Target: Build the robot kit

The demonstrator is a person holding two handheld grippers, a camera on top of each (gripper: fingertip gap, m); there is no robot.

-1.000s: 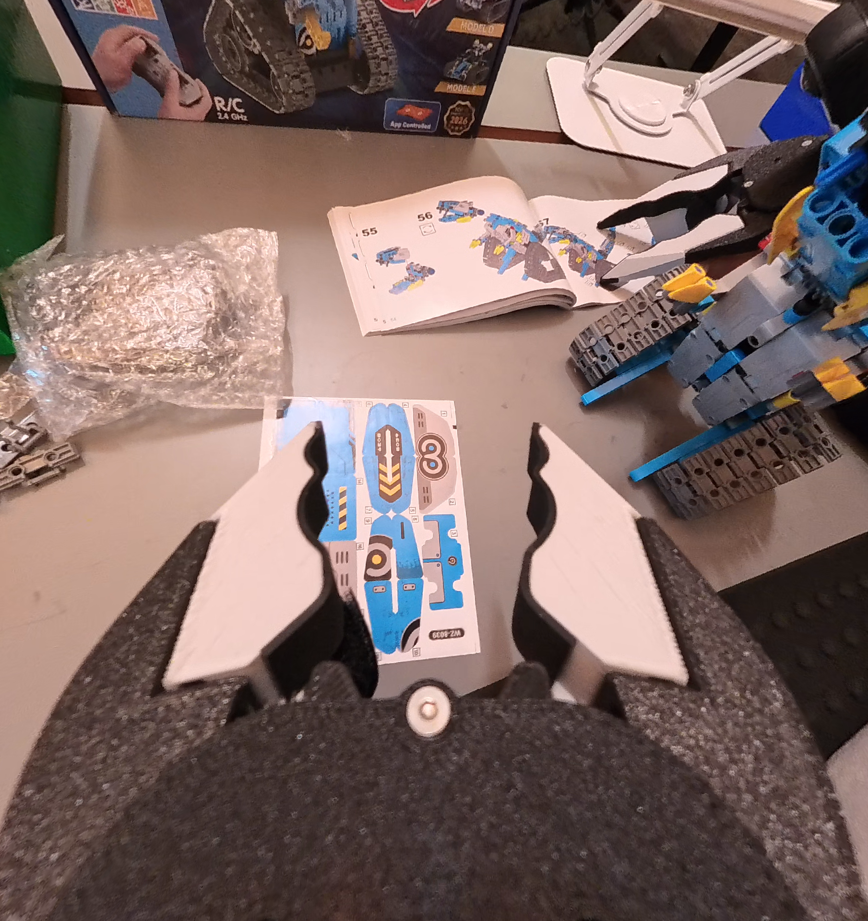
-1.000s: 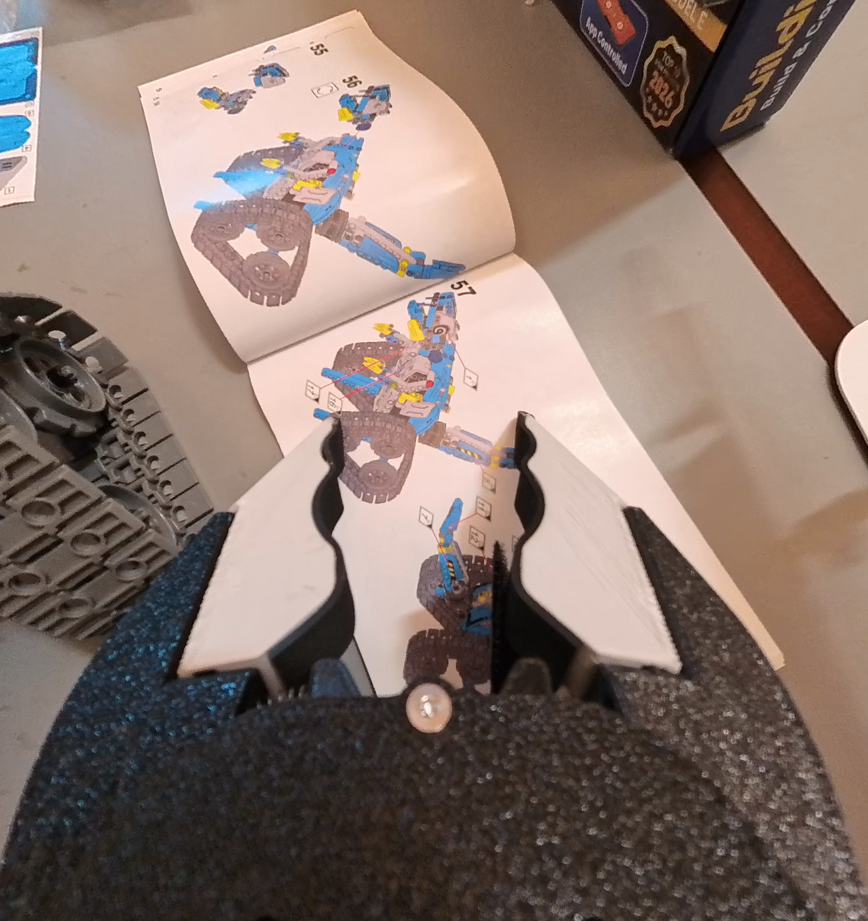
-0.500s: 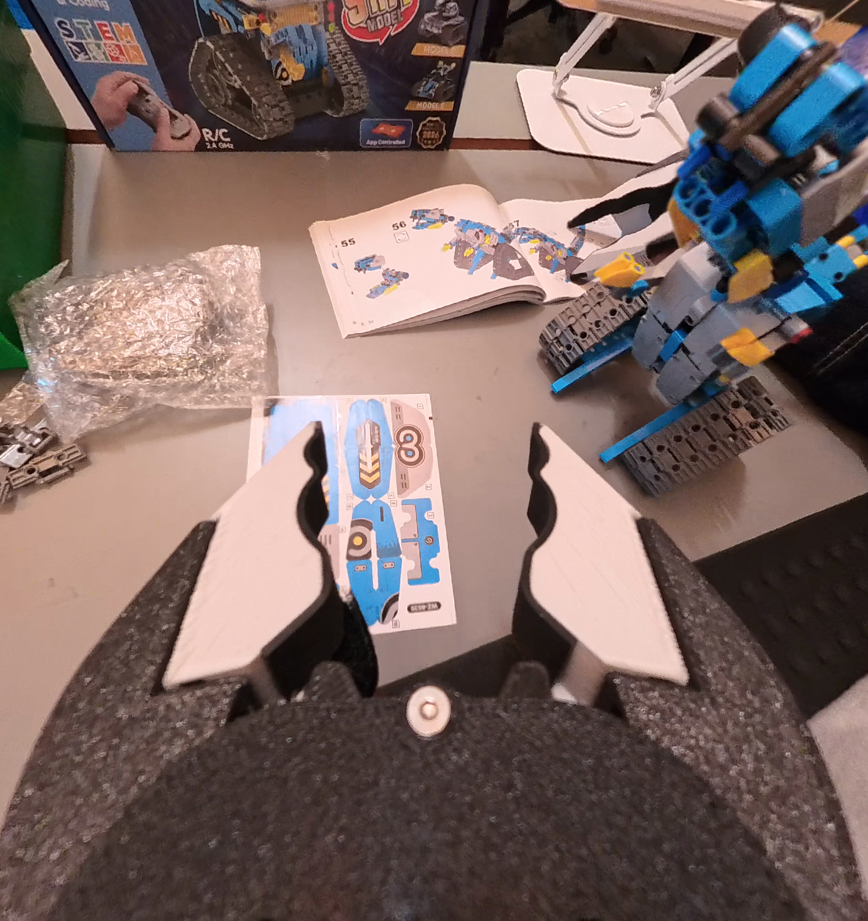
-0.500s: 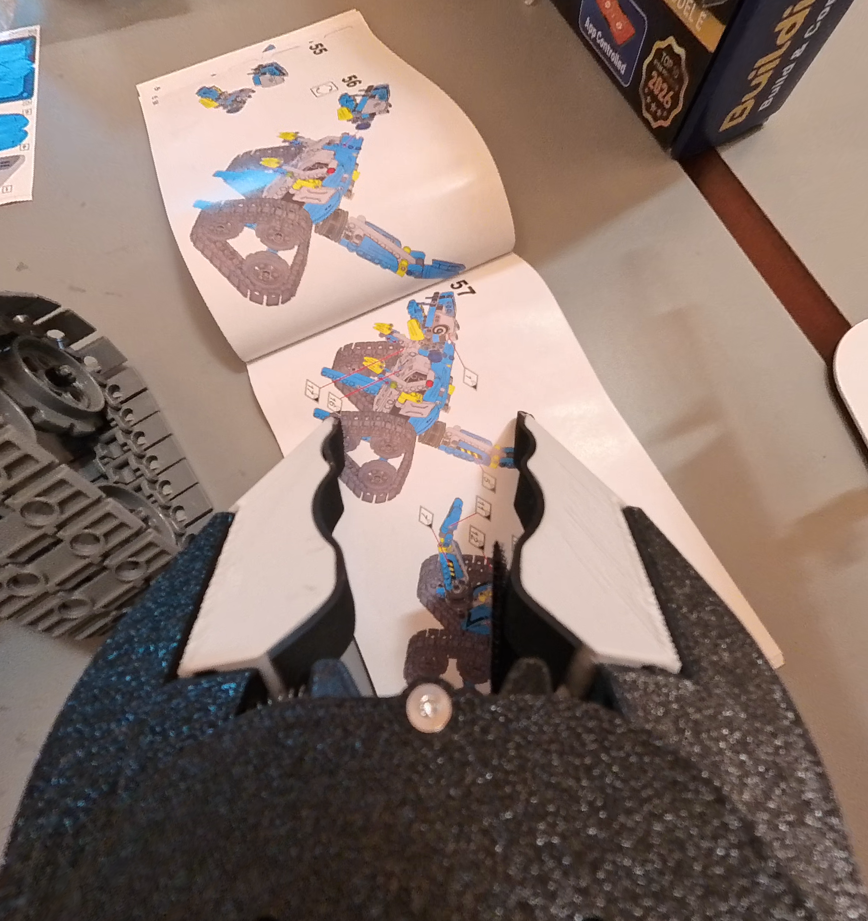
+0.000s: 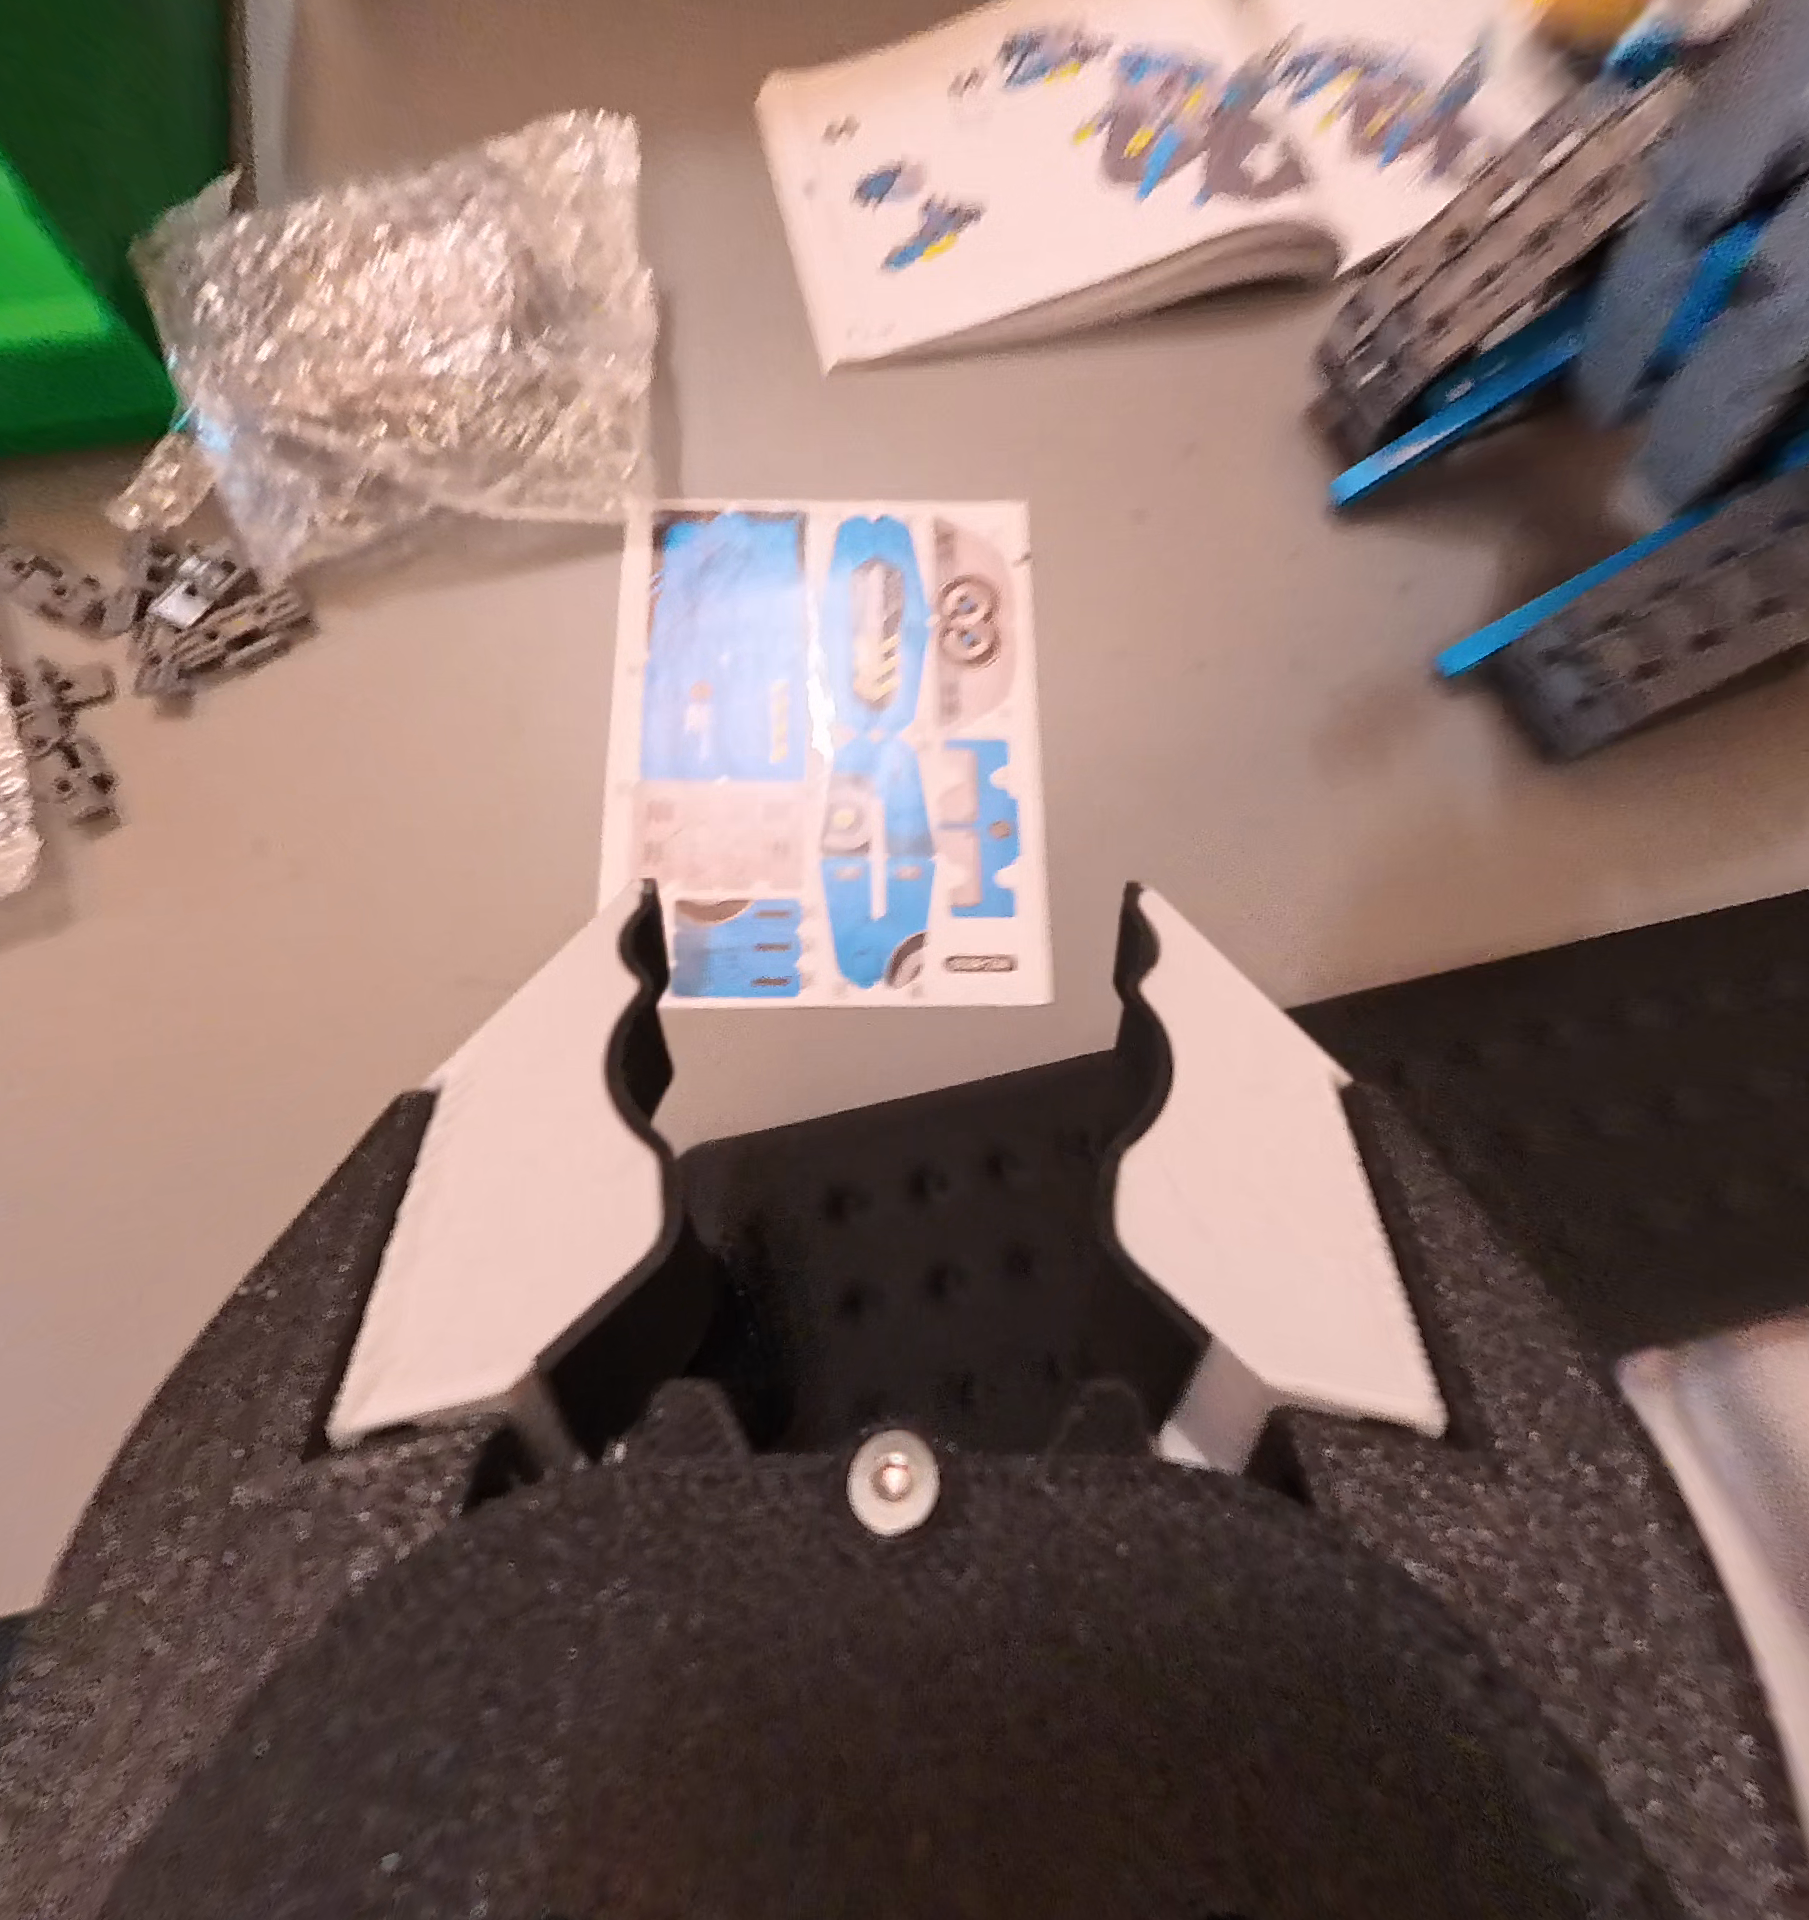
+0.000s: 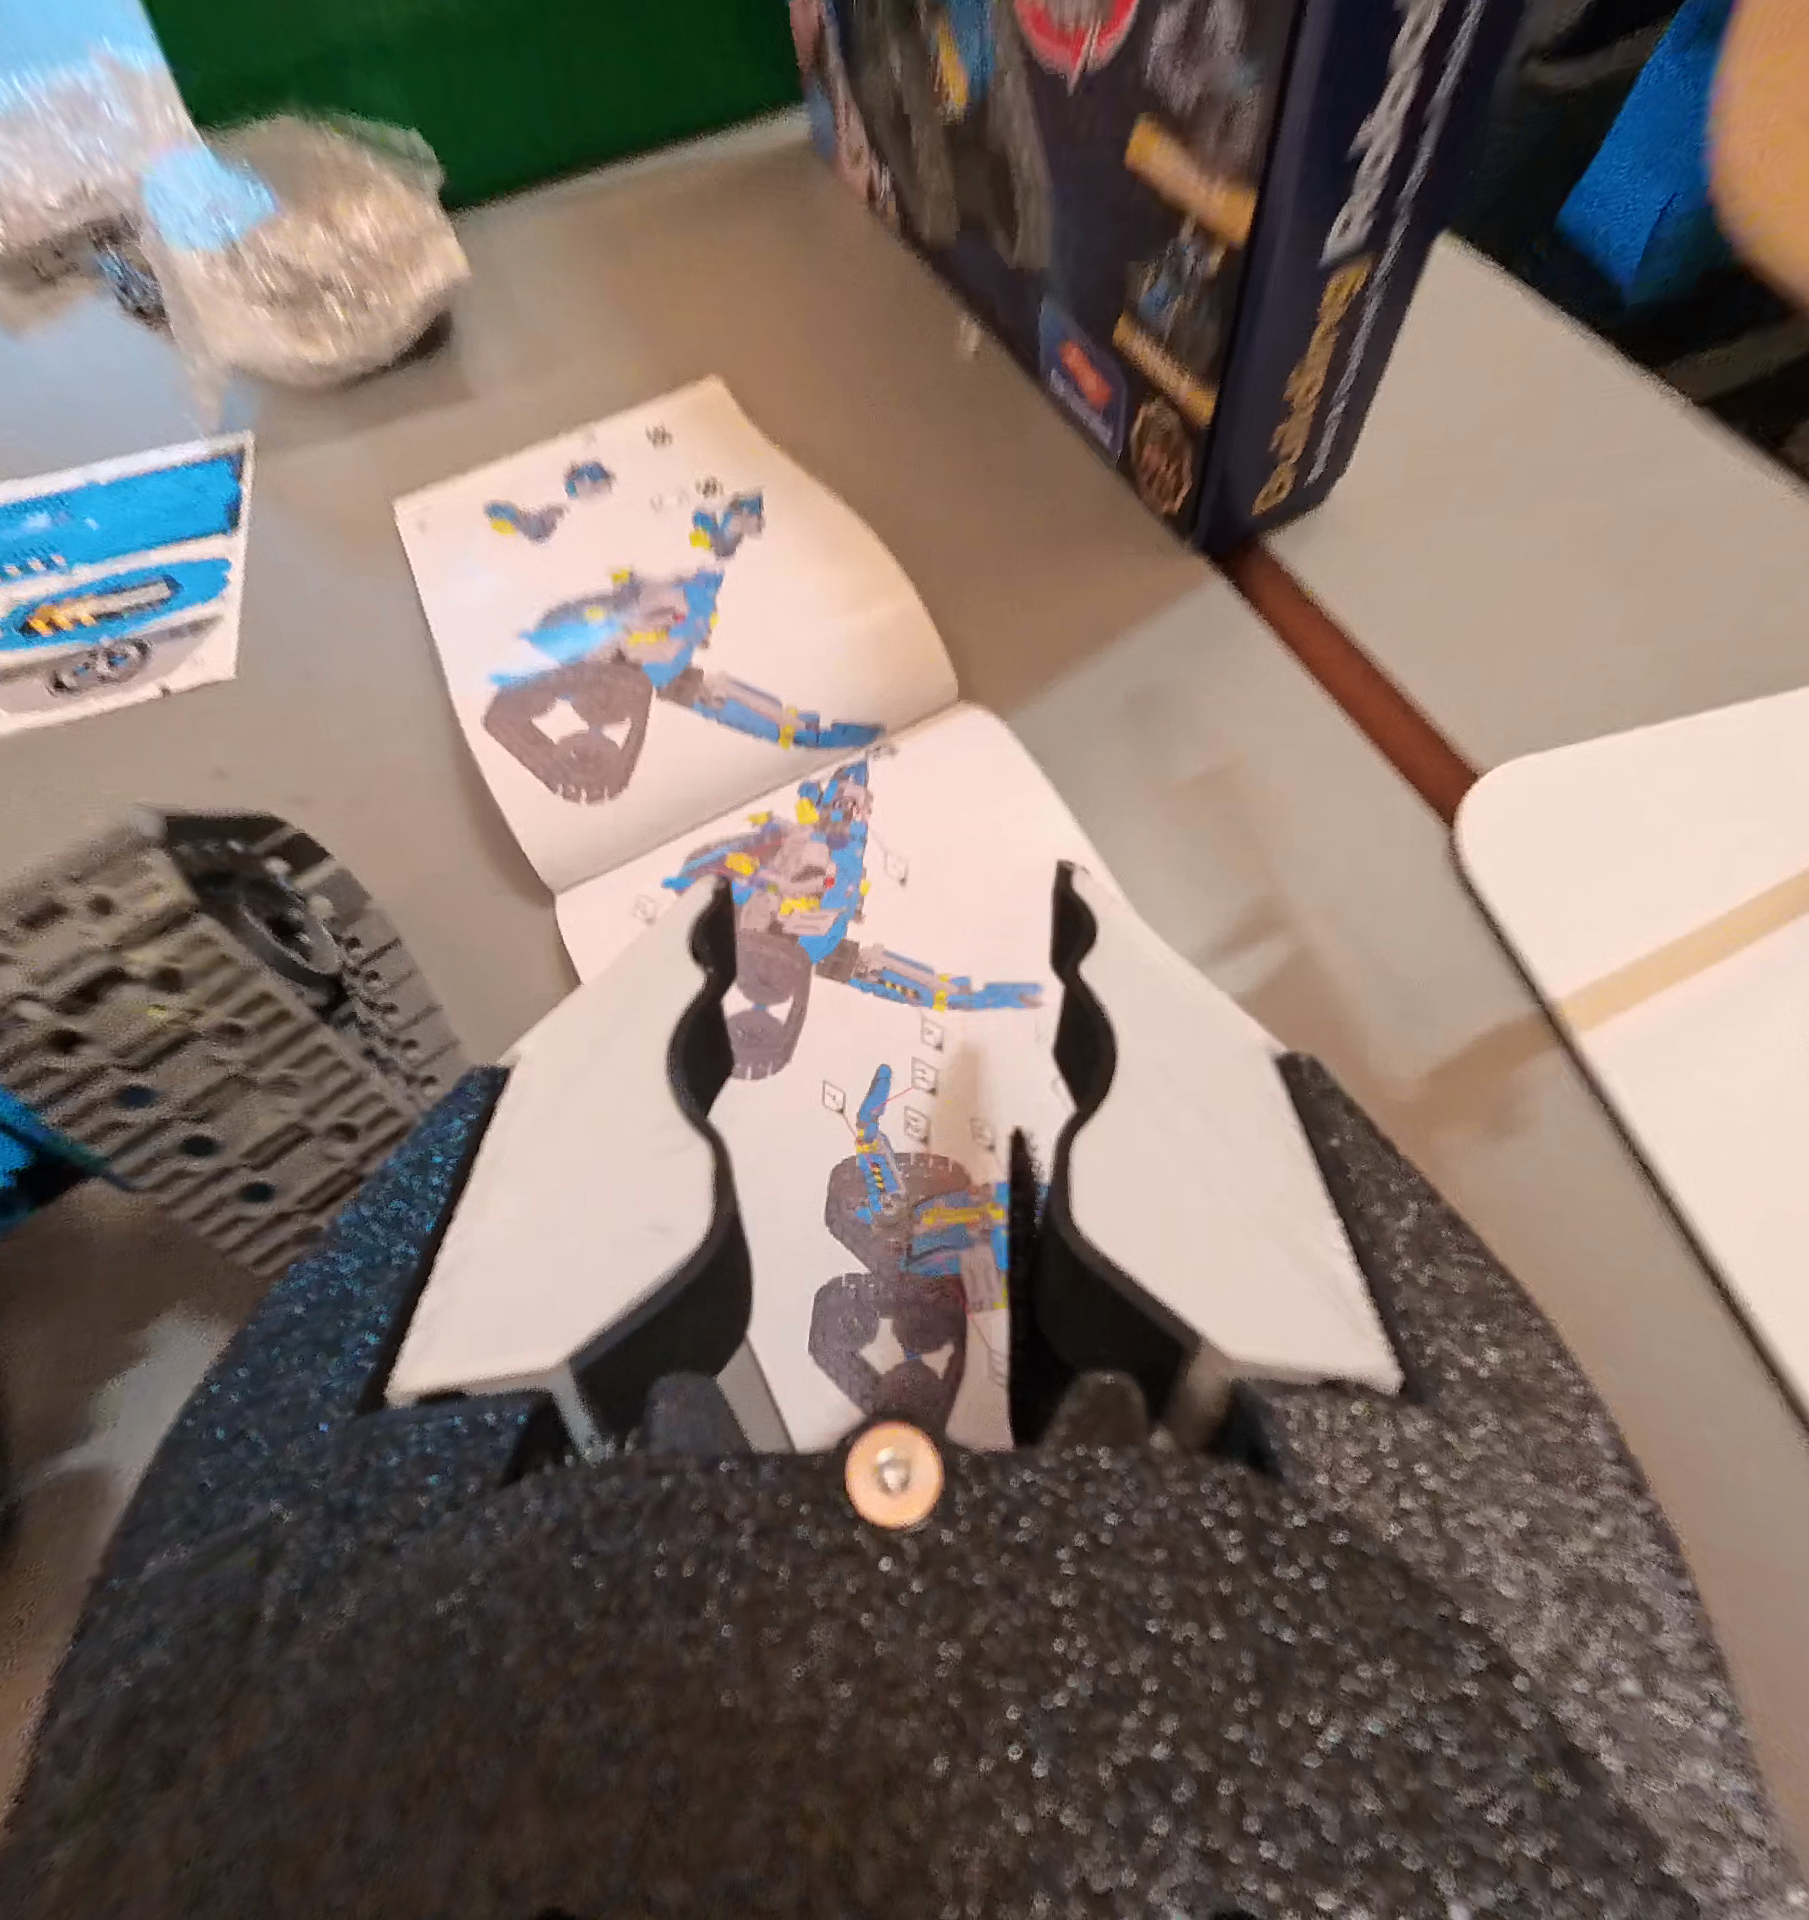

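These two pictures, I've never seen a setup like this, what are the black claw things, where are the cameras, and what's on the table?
Each picture comes from a camera on a hand-held gripper, looking along its two fingers. The left gripper is open and empty above a sticker sheet. Around it lie bubble wrap, small grey parts, a booklet and a tracked toy model. The right gripper, open and empty too, hangs over the open booklet, near a toy box. All rest on a grey table.
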